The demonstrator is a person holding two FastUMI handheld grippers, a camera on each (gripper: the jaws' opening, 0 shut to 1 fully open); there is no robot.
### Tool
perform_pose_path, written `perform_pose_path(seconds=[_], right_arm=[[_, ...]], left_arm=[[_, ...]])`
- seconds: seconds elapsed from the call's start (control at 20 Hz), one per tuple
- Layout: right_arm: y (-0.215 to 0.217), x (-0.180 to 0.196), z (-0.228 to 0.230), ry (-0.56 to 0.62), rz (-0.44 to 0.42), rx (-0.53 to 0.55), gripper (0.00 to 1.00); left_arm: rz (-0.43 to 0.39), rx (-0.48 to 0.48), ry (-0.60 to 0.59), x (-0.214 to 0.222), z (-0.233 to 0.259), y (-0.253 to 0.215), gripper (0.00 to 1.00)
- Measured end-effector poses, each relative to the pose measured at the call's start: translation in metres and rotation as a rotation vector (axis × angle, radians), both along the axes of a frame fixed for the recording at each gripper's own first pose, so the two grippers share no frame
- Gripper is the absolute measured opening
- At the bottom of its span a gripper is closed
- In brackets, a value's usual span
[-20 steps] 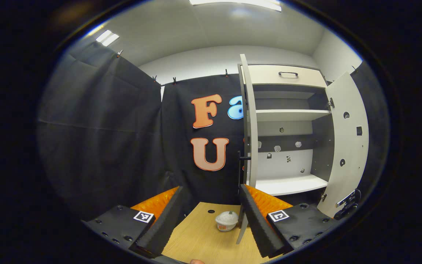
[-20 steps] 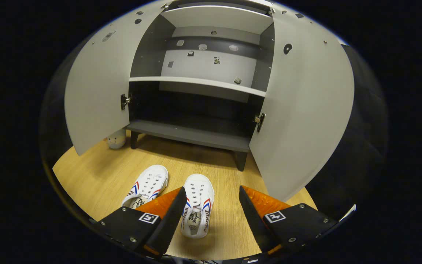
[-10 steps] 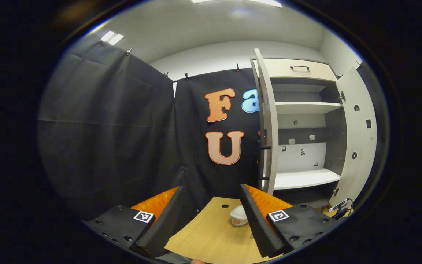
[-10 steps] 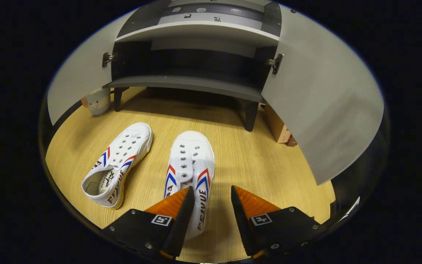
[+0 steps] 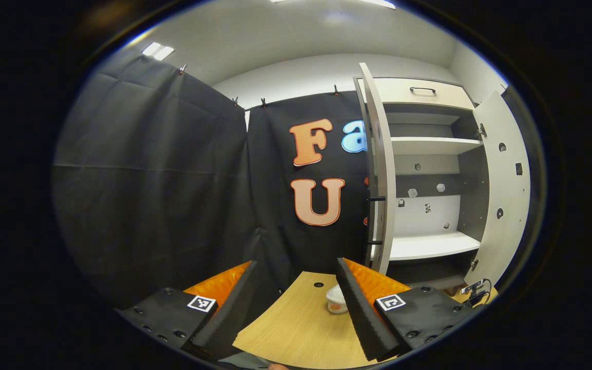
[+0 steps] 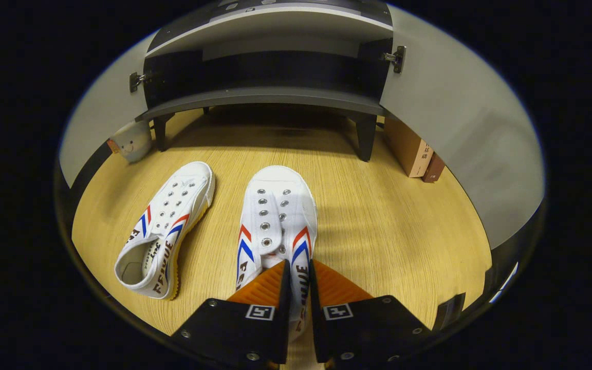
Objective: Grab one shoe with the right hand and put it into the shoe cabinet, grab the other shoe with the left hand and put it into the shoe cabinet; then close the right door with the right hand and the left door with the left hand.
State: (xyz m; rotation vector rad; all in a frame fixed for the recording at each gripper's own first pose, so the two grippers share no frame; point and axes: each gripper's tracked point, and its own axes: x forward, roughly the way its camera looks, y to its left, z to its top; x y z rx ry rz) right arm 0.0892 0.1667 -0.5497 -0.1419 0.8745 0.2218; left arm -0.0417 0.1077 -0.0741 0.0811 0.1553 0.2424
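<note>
Right tool (image 6: 297, 280), clenched on the side wall of the nearer shoe (image 6: 275, 226), one finger inside the opening and one outside; this pinch on the collar likely permits lifting without crushing the toe. The shoe lies on the wooden floor (image 6: 393, 226), toe toward the shoe cabinet (image 6: 265, 97), apparently aligned for a straight carry to the bottom shelf. The second shoe (image 6: 165, 228) rests just beside it, angled outward. Left tool (image 5: 293, 303), released and empty, is held near the open left door (image 5: 381, 169), awaiting its turn.

left gripper view level toward shoe cabinet (image 5: 429, 154), right gripper view steeply down, close
</note>
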Motion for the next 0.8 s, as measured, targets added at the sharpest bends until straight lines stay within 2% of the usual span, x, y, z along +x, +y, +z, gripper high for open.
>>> perform_pose_path(seconds=[0.05,0.15,0.3,0.6,0.8], right_arm=[[-0.003,0.002,0.002,-0.015,-0.01,-0.016,0.1],[-0.004,0.003,0.013,-0.02,-0.045,0.011,0.0],[-0.004,0.001,0.036,-0.027,-0.1,0.062,0.0],[0.005,-0.006,0.081,-0.091,-0.101,0.071,0.0],[0.014,-0.012,0.116,-0.067,-0.139,0.127,0.0]], left_arm=[[-0.001,0.002,0.0,-0.001,0.001,0.001,0.97],[0.0,0.007,-0.002,-0.001,0.002,0.003,0.98],[-0.002,0.01,-0.009,-0.005,0.004,0.005,0.98],[-0.019,-0.006,-0.042,-0.008,0.012,0.003,0.98],[-0.046,-0.006,-0.048,-0.007,0.014,-0.001,0.98]])
